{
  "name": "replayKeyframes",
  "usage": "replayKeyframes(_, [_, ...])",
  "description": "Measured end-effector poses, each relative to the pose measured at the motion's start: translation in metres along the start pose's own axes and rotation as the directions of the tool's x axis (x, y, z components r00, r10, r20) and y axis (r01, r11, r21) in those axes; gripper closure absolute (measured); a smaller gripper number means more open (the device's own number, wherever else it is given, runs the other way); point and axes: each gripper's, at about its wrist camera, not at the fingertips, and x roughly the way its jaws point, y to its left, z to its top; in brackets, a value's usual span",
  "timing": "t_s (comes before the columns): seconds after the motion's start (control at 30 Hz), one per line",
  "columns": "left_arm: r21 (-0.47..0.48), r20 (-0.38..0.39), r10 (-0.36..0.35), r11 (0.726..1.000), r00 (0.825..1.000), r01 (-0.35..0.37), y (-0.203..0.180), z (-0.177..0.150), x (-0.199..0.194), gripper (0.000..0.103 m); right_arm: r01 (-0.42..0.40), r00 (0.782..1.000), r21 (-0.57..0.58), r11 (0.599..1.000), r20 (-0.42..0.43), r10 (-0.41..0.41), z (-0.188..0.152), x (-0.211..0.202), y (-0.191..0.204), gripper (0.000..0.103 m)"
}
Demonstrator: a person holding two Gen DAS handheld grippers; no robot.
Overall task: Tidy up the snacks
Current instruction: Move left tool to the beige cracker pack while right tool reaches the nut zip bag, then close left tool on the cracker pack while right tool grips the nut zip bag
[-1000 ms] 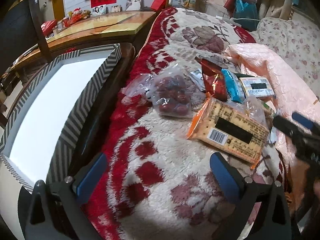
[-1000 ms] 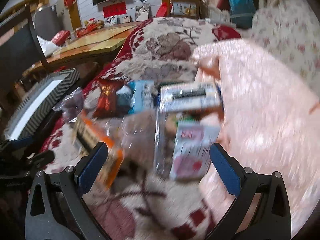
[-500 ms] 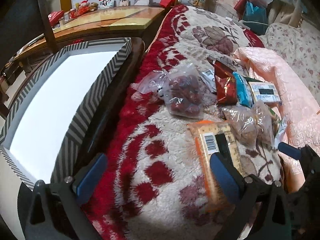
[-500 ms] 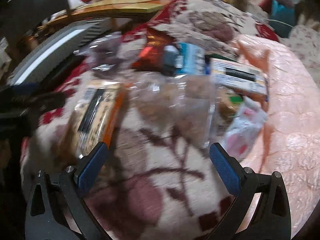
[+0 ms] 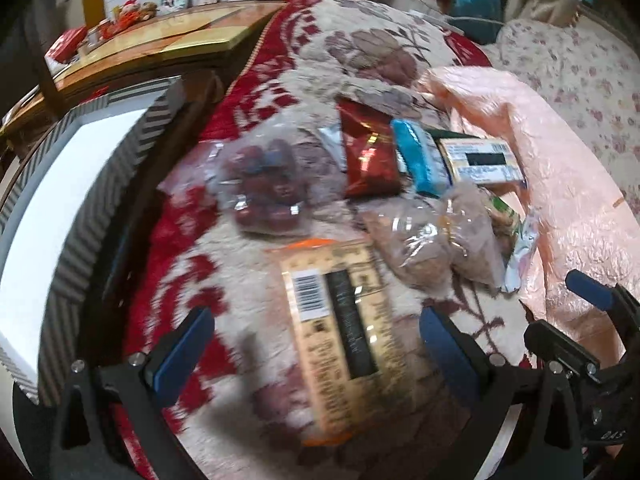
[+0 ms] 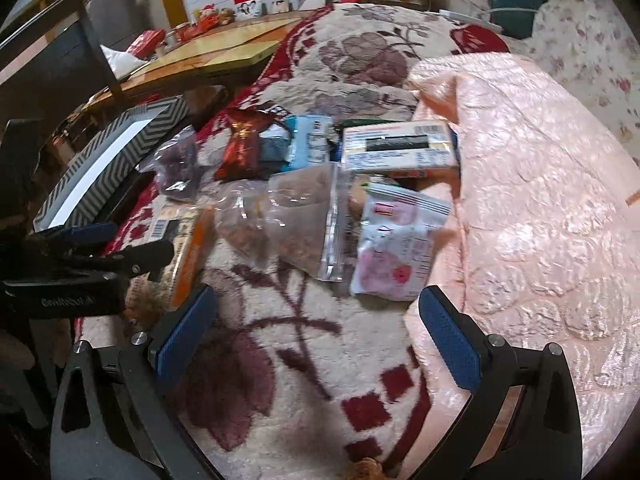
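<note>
Several snacks lie on a floral blanket. An orange cracker pack point(image 5: 340, 340) lies lengthwise between the fingers of my left gripper point(image 5: 316, 356), which is open and not touching it. Beyond it are a bag of red dates point(image 5: 264, 188), a red packet point(image 5: 370, 156), a blue packet point(image 5: 420, 160), a white-and-yellow box point(image 5: 480, 160) and a clear bag of brown snacks point(image 5: 432, 240). My right gripper point(image 6: 316, 336) is open over bare blanket, just short of a pink-and-white packet point(image 6: 396, 248) and the clear bag point(image 6: 288, 220).
A chevron-patterned box point(image 5: 60, 200) with a white inside stands left of the blanket point(image 6: 280, 360). A pink quilt point(image 6: 540, 200) is bunched up on the right. A wooden table point(image 6: 224, 52) stands at the back left. The left gripper point(image 6: 80, 252) shows at the left of the right wrist view.
The cracker pack has turned from slanting to lengthwise, and my left gripper has shifted so the pack lies between its fingers. The right wrist view swung left, then back towards the pink packet.
</note>
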Motion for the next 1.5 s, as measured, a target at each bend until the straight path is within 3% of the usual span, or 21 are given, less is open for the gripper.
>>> replayKeyframes(0.13, [0.040,-0.051,0.029,0.999,0.998,-0.027,-0.007,0.002,0.017,0.001,-0.002,1.000,0.026,1.000,-0.005,0.002,0.000,0.002,-0.008,0.001])
replayKeyframes(0.23, [0.015,-0.102,0.012,1.000,0.995,-0.011,-0.002,0.001,0.028,0.010,-0.018,1.000,0.033,0.999,-0.006,0.019,0.001,0.003,-0.009,0.001])
replayKeyframes(0.57, [0.014,-0.114,-0.014,1.000,0.993,0.016,0.025,-0.008,0.016,0.031,-0.085,0.996,-0.017,0.996,0.023,0.086,0.025,0.015,0.015,0.001])
replayKeyframes(0.87, [-0.013,-0.119,0.015,1.000,0.993,-0.017,0.039,-0.009,0.013,0.028,0.008,1.000,-0.030,1.000,-0.023,-0.009,0.047,0.059,0.030,0.001])
replayKeyframes(1.03, [-0.001,-0.118,0.055,0.998,0.991,-0.056,0.036,-0.007,0.017,0.020,0.026,0.999,-0.034,0.999,-0.034,-0.027,0.049,0.073,0.028,0.001])
replayKeyframes(1.17, [-0.024,-0.119,0.046,0.998,0.992,-0.049,0.041,-0.003,0.021,0.019,0.016,0.998,-0.053,0.998,-0.055,-0.018,0.049,0.084,0.031,0.001])
replayKeyframes(1.27, [-0.024,-0.112,0.037,0.999,0.993,-0.040,0.042,-0.003,0.021,0.021,-0.044,0.998,-0.062,0.997,-0.041,0.041,0.049,0.087,0.032,0.023])
replayKeyframes(1.4, [0.003,-0.087,0.041,0.999,0.995,-0.041,0.040,-0.005,0.018,0.046,-0.087,0.996,-0.065,0.994,-0.022,0.086,0.047,0.086,0.027,0.040])
replayKeyframes(1.5, [0.011,-0.079,0.045,0.999,0.996,-0.045,0.040,-0.006,0.015,0.047,-0.110,0.994,-0.065,0.992,-0.031,0.108,0.046,0.083,0.024,0.049])
